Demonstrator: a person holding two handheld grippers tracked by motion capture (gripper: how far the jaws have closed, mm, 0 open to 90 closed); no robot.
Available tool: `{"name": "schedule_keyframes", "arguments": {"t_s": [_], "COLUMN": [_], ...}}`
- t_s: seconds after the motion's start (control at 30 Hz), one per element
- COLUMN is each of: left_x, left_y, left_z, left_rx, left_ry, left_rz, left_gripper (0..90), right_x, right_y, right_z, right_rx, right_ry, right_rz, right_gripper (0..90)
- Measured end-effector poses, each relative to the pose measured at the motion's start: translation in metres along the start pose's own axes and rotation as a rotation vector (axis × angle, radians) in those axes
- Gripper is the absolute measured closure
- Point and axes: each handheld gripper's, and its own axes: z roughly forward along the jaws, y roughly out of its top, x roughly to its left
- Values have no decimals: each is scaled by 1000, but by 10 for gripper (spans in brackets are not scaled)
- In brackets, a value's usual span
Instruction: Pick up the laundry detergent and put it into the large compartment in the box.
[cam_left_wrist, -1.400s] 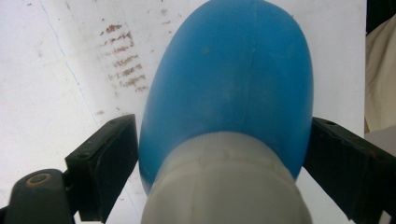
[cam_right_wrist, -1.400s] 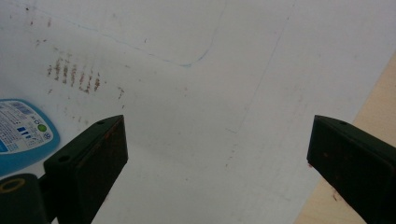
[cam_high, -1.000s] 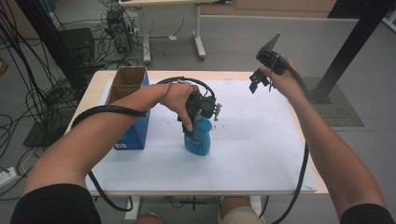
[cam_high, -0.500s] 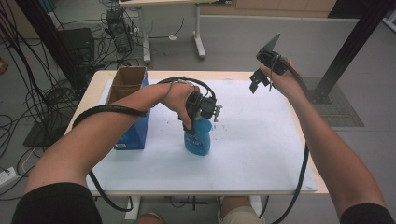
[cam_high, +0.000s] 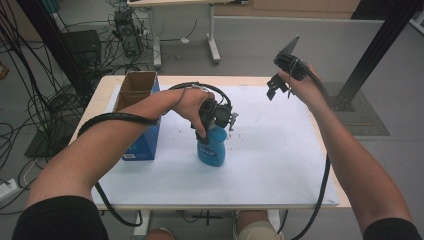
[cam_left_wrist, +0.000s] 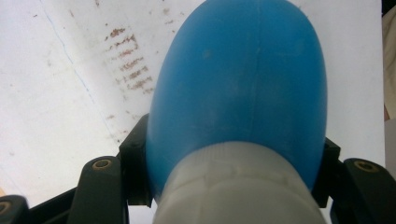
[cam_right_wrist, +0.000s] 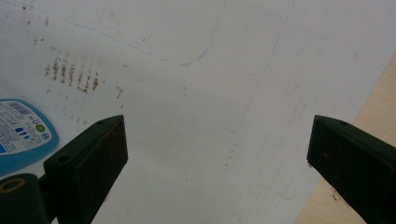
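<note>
Blue bottle (cam_high: 212, 149) upright on the white counter (cam_high: 280, 165), long axis vertical, white neck uppermost, beside a blue cardboard box (cam_high: 137, 117), left claw (cam_high: 216, 119) above, pinching its shoulder, right claw (cam_high: 278, 82) spread wide, raised well apart.

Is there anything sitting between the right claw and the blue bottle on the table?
Nothing visible does. The right claw hangs open above the far right of the white table, and bare surface lies between it and the blue bottle, which the left claw grips at the neck. The cardboard box stands on the bottle's other side.
</note>
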Motion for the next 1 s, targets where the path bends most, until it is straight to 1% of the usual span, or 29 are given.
{"name": "schedule_keyframes", "arguments": {"t_s": [0.33,0.37,0.63,0.77,1.0], "left_x": [-2,-2,-2,-1,-1], "left_y": [0,0,-2,-2,-3], "left_z": [0,0,0,0,0], "left_rx": [-1,2,-7,-8,-13], "left_ry": [4,5,7,2,1], "left_rz": [-7,-1,-1,-11,-14], "left_gripper": [374,374,375,376,376], "right_x": [-1,0,2,2,3], "right_y": [1,2,4,4,5], "right_z": [1,1,3,3,4], "right_rx": [6,6,10,10,13], "right_ry": [-3,-3,-7,-8,-10], "right_rz": [2,2,-2,1,0], "right_gripper": [53,53,53,53,53]}}
